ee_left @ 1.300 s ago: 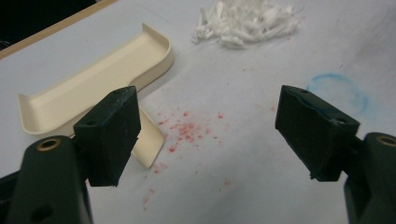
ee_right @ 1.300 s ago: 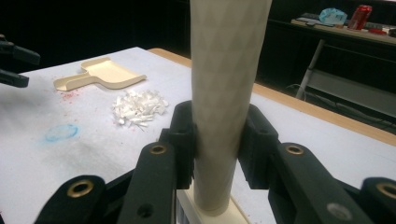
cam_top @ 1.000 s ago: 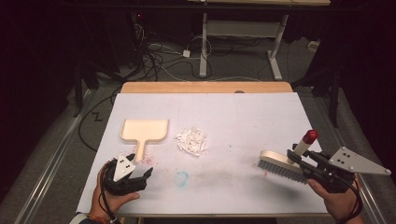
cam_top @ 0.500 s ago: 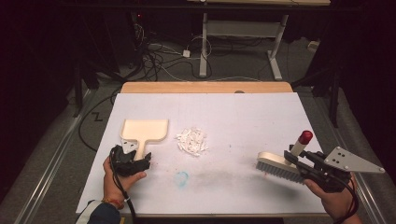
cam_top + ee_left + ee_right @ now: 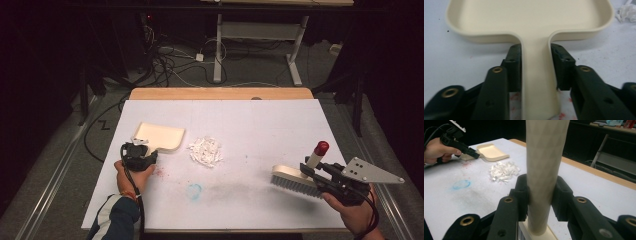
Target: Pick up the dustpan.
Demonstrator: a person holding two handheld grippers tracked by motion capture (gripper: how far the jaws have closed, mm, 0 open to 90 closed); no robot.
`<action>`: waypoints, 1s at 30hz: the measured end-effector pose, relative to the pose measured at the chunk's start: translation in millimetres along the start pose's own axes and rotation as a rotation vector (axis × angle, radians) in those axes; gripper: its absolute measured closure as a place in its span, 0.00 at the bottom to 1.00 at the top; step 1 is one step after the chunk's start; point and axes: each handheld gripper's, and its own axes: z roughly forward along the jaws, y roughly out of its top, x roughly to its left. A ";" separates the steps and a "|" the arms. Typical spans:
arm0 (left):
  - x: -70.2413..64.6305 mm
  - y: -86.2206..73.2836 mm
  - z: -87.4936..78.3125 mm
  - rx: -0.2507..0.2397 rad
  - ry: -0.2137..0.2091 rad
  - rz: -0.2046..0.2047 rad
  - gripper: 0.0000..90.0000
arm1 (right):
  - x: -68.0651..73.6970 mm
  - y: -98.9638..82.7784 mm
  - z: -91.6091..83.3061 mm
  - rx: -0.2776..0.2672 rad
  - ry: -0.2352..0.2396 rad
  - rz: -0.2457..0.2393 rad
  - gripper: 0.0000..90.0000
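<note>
Since the earlier frames, the left gripper (image 5: 143, 156) has travelled forward across the worktop (image 5: 260, 125) to the dustpan (image 5: 160, 137), and its jaws have just been closing; they now clamp the dustpan's handle (image 5: 537, 82) between them. In the left gripper view the handle runs straight up the middle between the two jaws, its long axis in line with the gripper, and the pan widens just beyond the jaw tips. The dustpan lies flat at the left of the worktop, its open edge turned towards the pile of white scraps (image 5: 205, 151) just to its right. The right gripper (image 5: 311, 172) holds its place at the right, jaws clamped on the handle of the brush (image 5: 295, 179); the brush handle (image 5: 544, 170) stands upright between them, its red tip (image 5: 321, 147) uppermost and the bristles down near the worktop. The scraps lie between the two tools, close beside the dustpan and well apart from the brush. A sweep from right to left would probably carry the brush through the pile towards the pan's mouth. Faint blue (image 5: 194, 190) and pink marks stain the worktop nearer the person.
</note>
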 end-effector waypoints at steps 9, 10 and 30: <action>3.0 4.3 -8.8 0.003 0.014 0.031 0.71 | 2.0 -0.5 0.2 0.002 -0.001 -0.007 0.79; 4.8 4.7 -11.5 0.003 0.017 0.032 0.71 | 2.2 -0.1 0.0 0.002 -0.003 -0.010 0.79; 8.2 -3.0 -68.7 -0.034 -0.006 0.131 0.71 | -1.4 0.7 -4.9 -0.017 -0.047 0.001 0.79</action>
